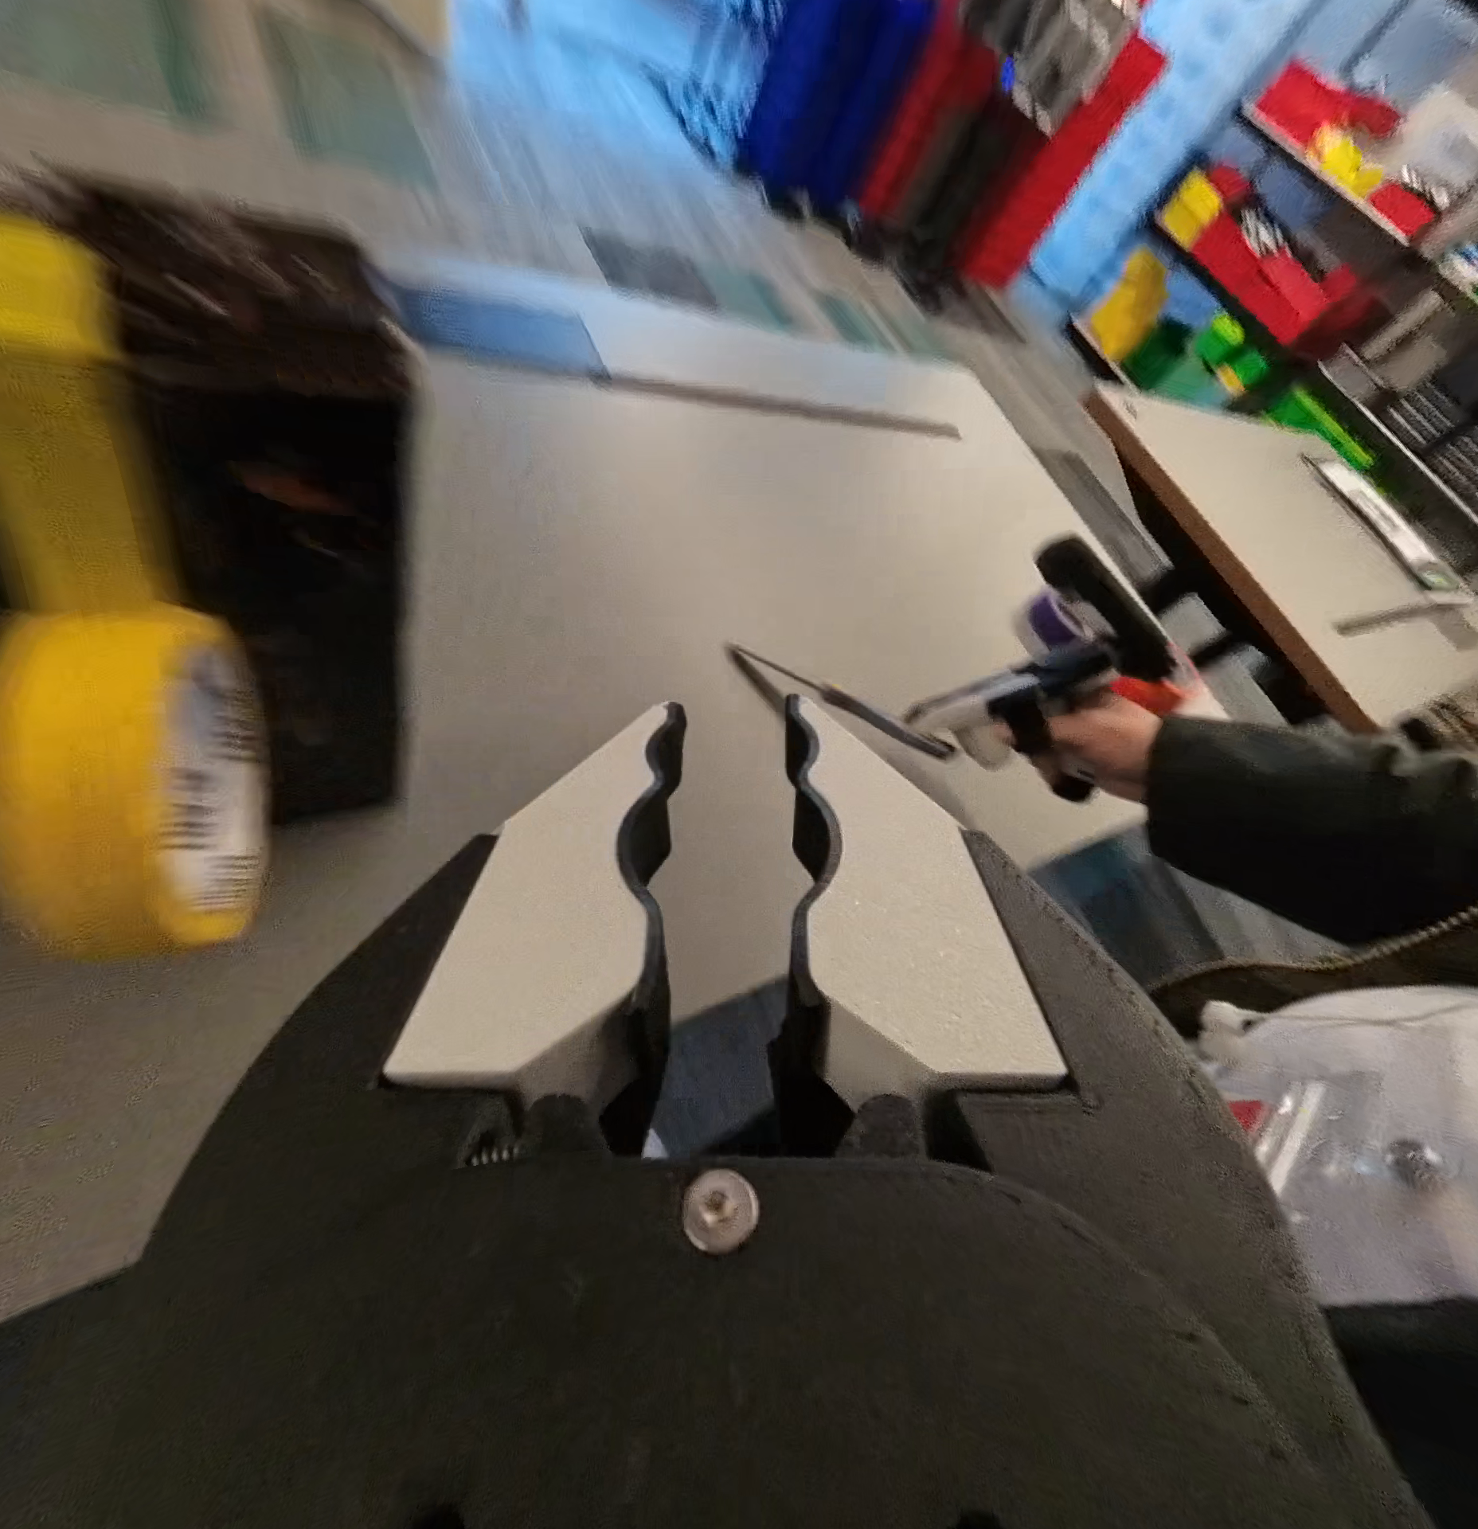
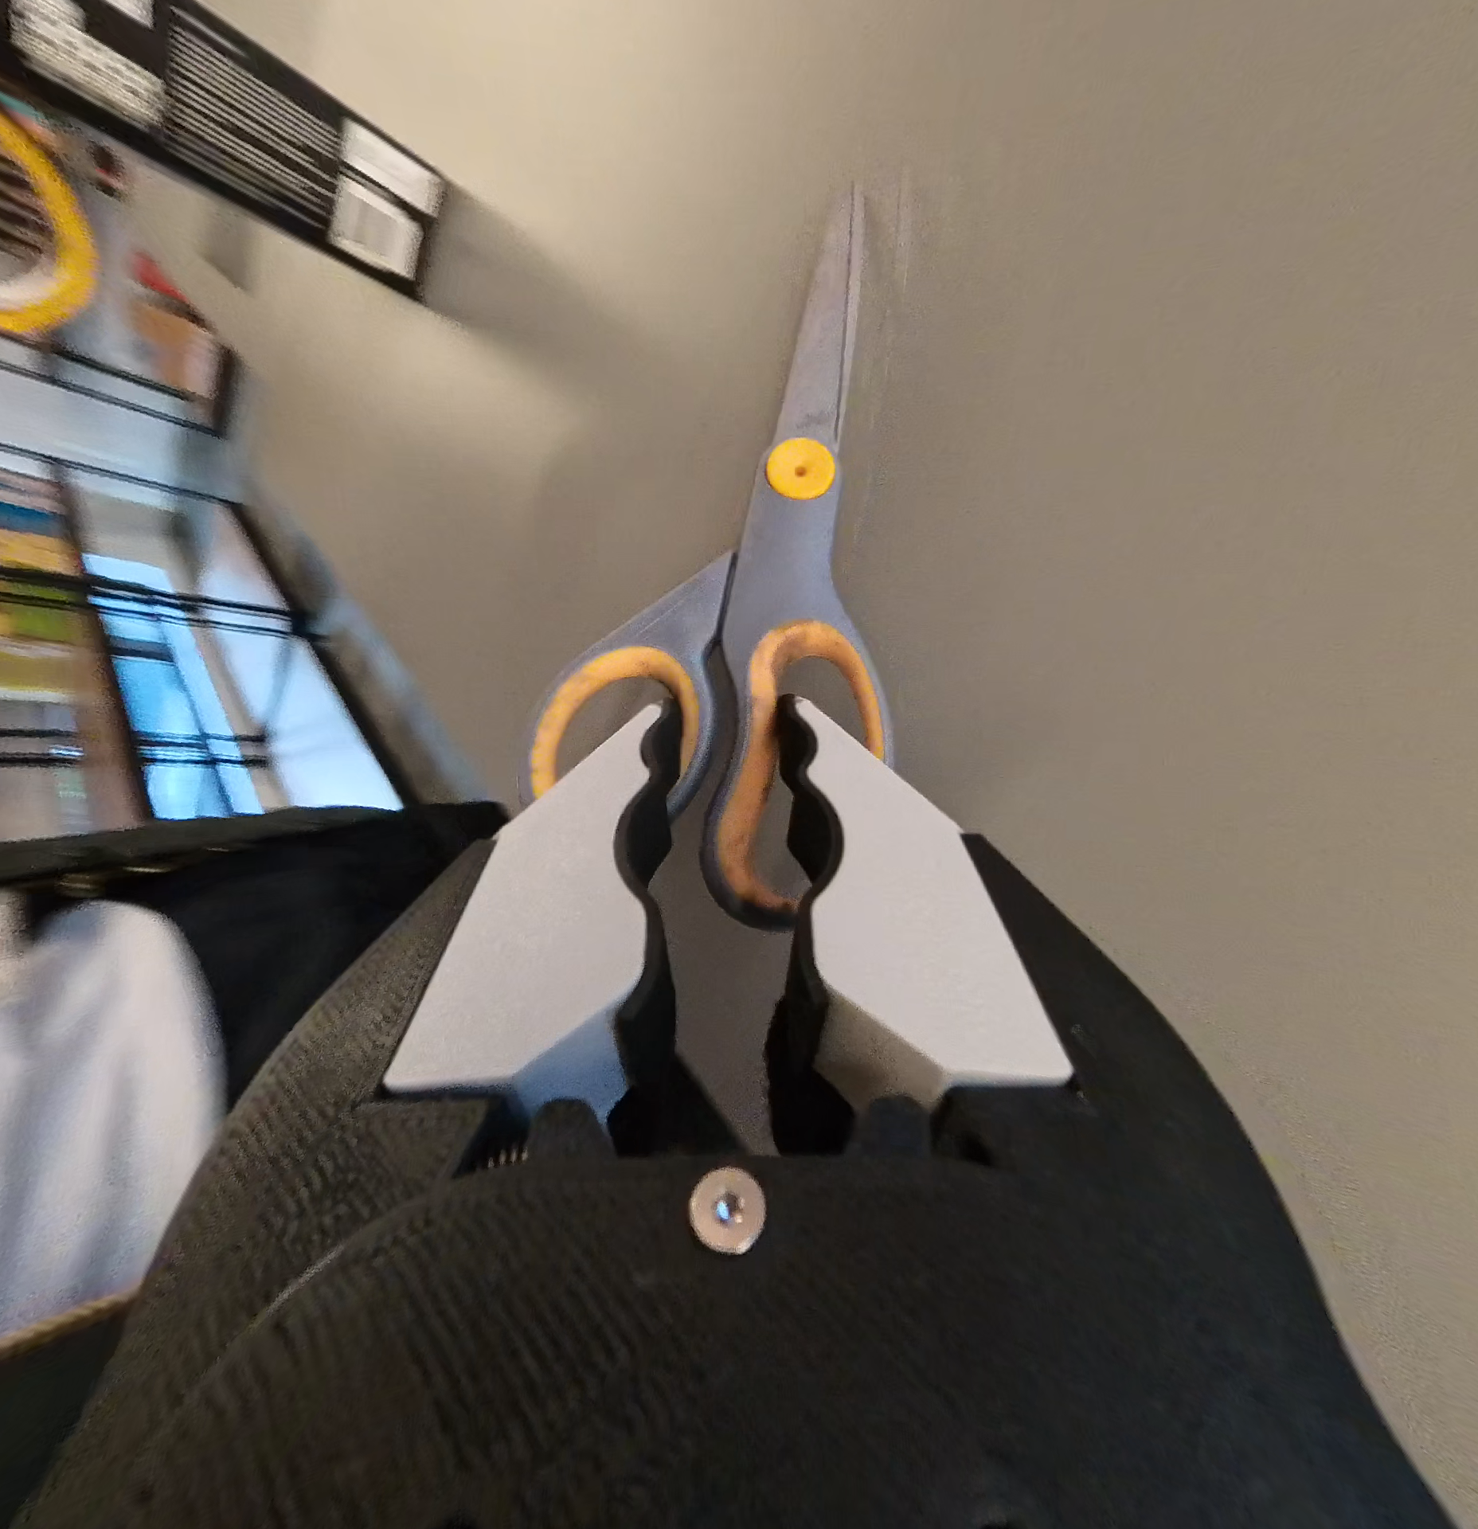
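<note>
The right gripper [image 2: 731, 711] holds a pair of scissors [image 2: 789, 529] by the handles: its fingers [image 2: 554, 893] are closed on the inner bars of the two yellow-lined finger loops, and the grey blades point straight ahead, shut together, with a yellow pivot cap between blades and handles. The scissors are lifted above the pale grey worktop [image 2: 1174, 579], not resting on it. To the left of that view, blurred shelving and a black box [image 2: 247, 141] with white labels stand at the worktop's far side.

The left gripper [image 1: 736, 716] carries nothing; its fingers [image 1: 545, 902] stand a narrow gap apart with only the worktop [image 1: 678, 513] showing between them. Just to its left a blurred yellow roll of tape [image 1: 115, 778] on a yellow holder sits in front of a dark box [image 1: 297, 463]. Farther off to the right, a person's hand [image 1: 1100, 745] in a dark sleeve grips the right gripper [image 1: 951, 732], and the scissors [image 1: 835, 699] show edge-on as a thin dark line reaching out over the worktop. Shelves with red, yellow, green and blue bins [image 1: 1265, 248] fill the background. A clear plastic bag [image 1: 1364, 1100] lies at the lower right.
</note>
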